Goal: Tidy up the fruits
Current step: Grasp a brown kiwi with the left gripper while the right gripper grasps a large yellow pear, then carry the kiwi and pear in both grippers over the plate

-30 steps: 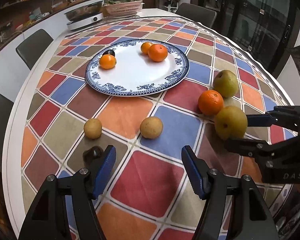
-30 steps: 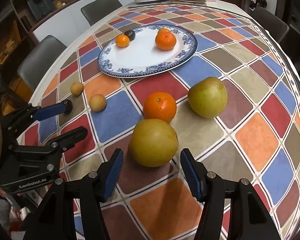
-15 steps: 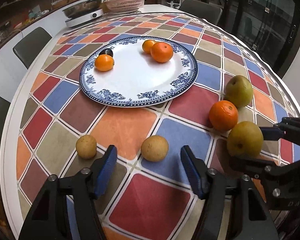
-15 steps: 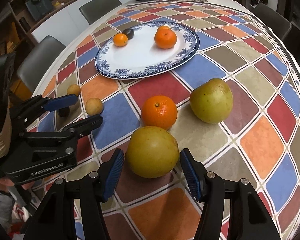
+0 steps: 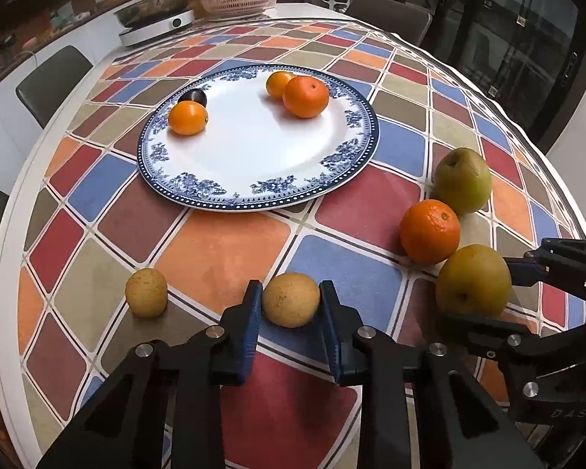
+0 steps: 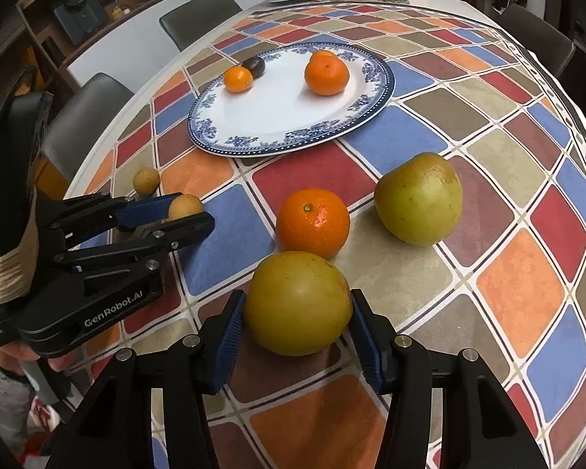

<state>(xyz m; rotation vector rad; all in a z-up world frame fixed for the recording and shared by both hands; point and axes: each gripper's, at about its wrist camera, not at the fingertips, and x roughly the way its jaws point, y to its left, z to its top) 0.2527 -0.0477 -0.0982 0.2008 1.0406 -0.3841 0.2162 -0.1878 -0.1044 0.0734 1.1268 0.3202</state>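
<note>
your left claw [image 5: 291, 301] has just closed and now pinches the small tan fruit [image 5: 291, 305] on the worktop [image 5: 222, 250], in front of the plate [image 5: 254, 191]. your right claw [image 6: 297, 318] has been closing too, its pads pressed on the big yellow fruit [image 6: 297, 301], which touches the orange [image 6: 312, 222] right of the plate.
</note>
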